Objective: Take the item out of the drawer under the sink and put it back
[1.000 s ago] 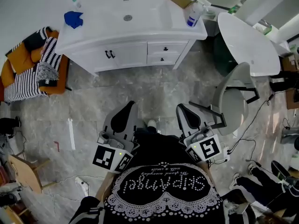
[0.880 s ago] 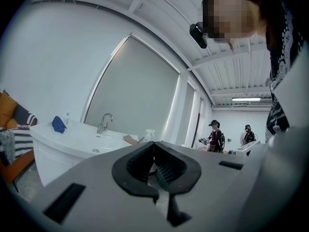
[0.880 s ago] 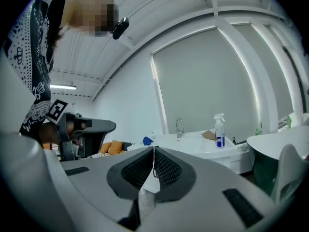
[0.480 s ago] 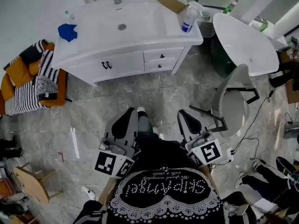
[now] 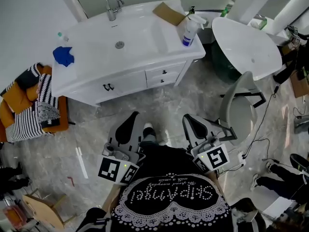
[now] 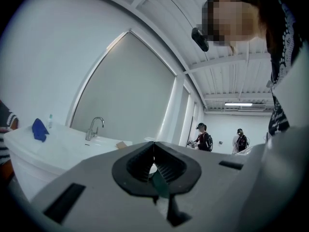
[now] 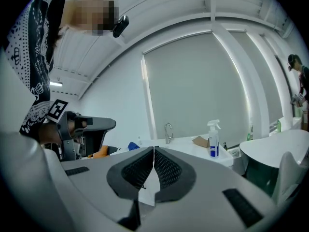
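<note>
The task is only beginning, as far as one can judge. The person is standing on the marble floor (image 5: 159,110), well apart from the white cabinet (image 5: 120,83) that is carrying the counter (image 5: 87,64) with the sink (image 5: 120,42). On the counter a spray bottle (image 5: 189,30) is standing near the right end and a blue cloth (image 5: 63,56) is lying near the left end; neither is part of the task. Under the sink, the two small drawers (image 5: 164,76) at the right part of the cabinet front are sitting flush and closed, one above the other, so nothing is being taken out yet. The left hand-held gripper (image 5: 133,115) and the right hand-held gripper (image 5: 188,117) are being held close to the person's body, pointing toward the cabinet but reaching nothing. In the left gripper view the left hand-held gripper (image 6: 153,151) is showing its two jaws pressing together with nothing between them, and the right hand-held gripper (image 7: 153,153) is showing the same in its own view: narrow and empty. The item is not showing in any view; I am judging that it is lying inside one of the closed drawers, but which one I cannot tell. So everything is remaining to do: approaching the cabinet, pulling the drawer, lifting the item out, putting it back and closing.
</note>
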